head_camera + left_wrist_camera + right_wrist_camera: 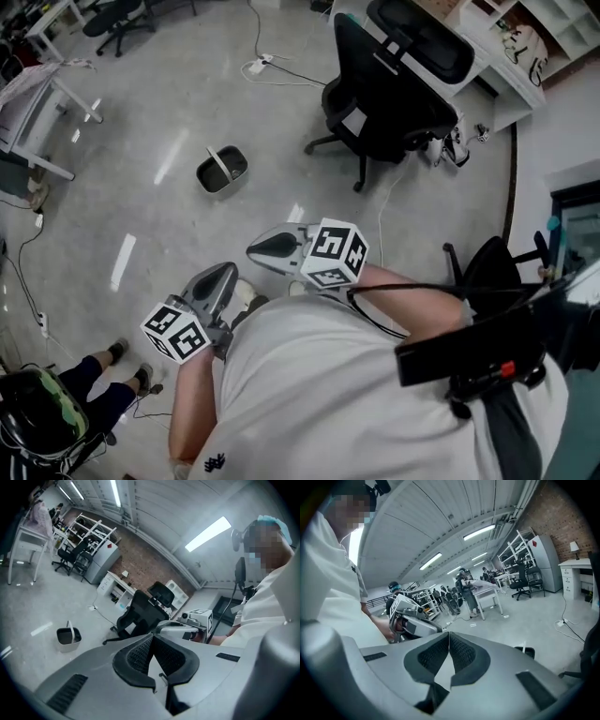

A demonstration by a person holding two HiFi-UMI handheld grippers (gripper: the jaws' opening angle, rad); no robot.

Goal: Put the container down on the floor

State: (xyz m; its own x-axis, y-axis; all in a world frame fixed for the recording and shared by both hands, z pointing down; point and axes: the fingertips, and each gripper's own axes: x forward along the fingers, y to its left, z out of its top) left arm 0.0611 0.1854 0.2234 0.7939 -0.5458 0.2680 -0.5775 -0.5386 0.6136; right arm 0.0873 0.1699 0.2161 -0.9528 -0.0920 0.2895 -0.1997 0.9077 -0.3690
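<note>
The container (222, 171) is a small grey bin with an upright handle, standing on the grey floor ahead of me. It also shows in the left gripper view (69, 637), and its rim peeks over the jaws in the right gripper view (526, 651). My left gripper (228, 272) is held close to my body, shut, with nothing between its jaws (151, 638). My right gripper (255, 249) hovers beside it, jaws met and empty (449, 634). Both are well short of the bin and do not touch it.
A black office chair (394, 94) stands to the right of the bin, by a white desk (506, 75). A power strip and cable (255, 66) lie beyond it. A white table (42, 103) is at left, a seated person's legs (103, 375) at lower left.
</note>
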